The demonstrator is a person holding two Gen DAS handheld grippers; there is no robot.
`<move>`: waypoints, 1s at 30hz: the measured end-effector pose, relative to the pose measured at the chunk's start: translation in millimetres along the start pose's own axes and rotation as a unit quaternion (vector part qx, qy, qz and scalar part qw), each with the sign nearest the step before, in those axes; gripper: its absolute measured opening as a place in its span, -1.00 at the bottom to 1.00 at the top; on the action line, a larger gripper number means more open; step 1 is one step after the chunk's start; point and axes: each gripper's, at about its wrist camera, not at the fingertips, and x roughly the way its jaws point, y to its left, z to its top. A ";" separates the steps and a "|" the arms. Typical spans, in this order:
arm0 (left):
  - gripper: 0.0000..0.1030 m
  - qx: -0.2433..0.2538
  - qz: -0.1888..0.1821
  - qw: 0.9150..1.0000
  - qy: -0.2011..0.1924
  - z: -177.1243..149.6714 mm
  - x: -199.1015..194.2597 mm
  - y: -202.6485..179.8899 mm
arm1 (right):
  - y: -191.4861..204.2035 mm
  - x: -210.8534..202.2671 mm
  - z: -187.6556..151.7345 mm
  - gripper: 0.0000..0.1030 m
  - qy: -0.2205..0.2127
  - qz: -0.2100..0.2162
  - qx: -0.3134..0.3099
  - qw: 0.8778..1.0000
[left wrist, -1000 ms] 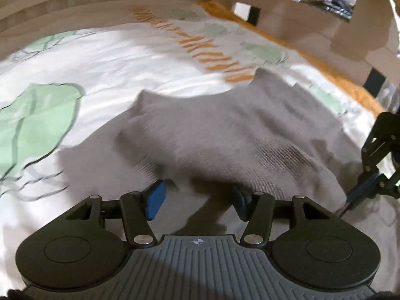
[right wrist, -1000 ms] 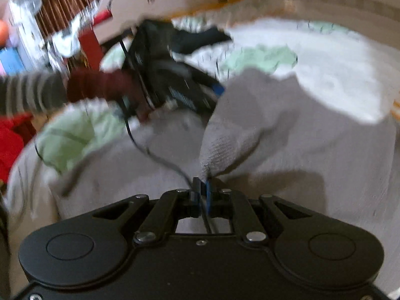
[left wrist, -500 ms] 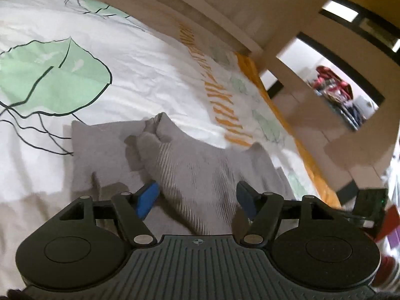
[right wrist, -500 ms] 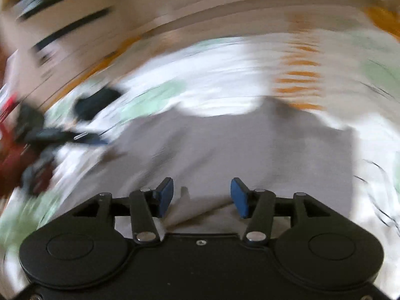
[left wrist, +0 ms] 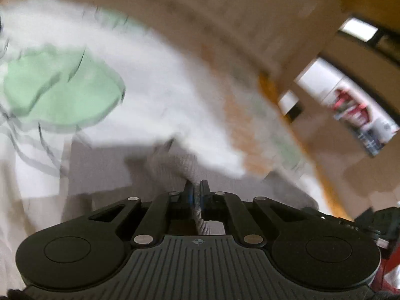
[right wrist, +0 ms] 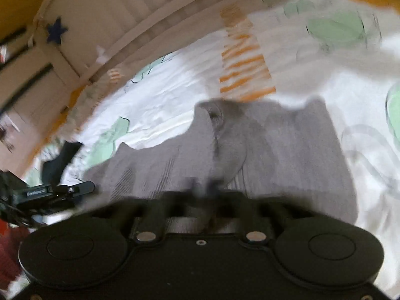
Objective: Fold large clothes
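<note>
Both grippers are pinching the near hem of a grey sweater (right wrist: 262,145) lying on the leaf-print bedsheet (right wrist: 162,105) — the left gripper (left wrist: 197,187) and right gripper (right wrist: 203,185) having just been closing, cloth between their jaws. A thin bite risks slipping as they lift — skewing the fold.

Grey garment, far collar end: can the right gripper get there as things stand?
Probably not right away. The right gripper is shut on the near edge of the grey garment, so it must release first. Beyond that, only flat cloth and the bedsheet lie ahead; nothing blocks the path.
</note>
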 end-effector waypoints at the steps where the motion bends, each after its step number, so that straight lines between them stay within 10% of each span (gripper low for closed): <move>1: -0.91 0.006 -0.003 1.000 -0.006 0.9 -7.0 1.0 | 4.3 -8.6 4.5 -0.79 -0.024 0.008 -0.012 1.000; 7: -0.91 -0.011 0.087 0.995 0.048 -21.3 0.8 42.4 | -19.3 6.6 -1.0 -0.77 -0.001 -0.063 -0.026 0.998; 10: -0.91 -0.054 0.064 0.996 0.026 -26.2 -9.0 59.5 | -30.1 16.8 -19.5 -0.64 0.012 -0.087 -0.038 0.995; 12: -0.83 -0.039 0.070 0.996 0.025 -24.7 -18.6 51.9 | -30.2 9.5 -21.0 -0.15 0.000 -0.085 -0.030 0.996; 15: -0.20 0.017 0.080 0.996 0.023 -25.3 -33.8 24.3 | -13.7 -6.5 -18.1 0.30 -0.025 -0.098 -0.055 0.993; 22: 0.33 0.089 0.068 0.993 0.024 -57.0 -69.0 -31.5 | 58.9 -49.0 -34.2 0.30 -0.065 -0.053 -0.154 0.984; 30: 0.56 0.083 0.120 0.989 0.022 -104.4 -110.9 -53.5 | 112.9 8.4 -84.5 0.33 0.032 -0.108 -0.254 0.961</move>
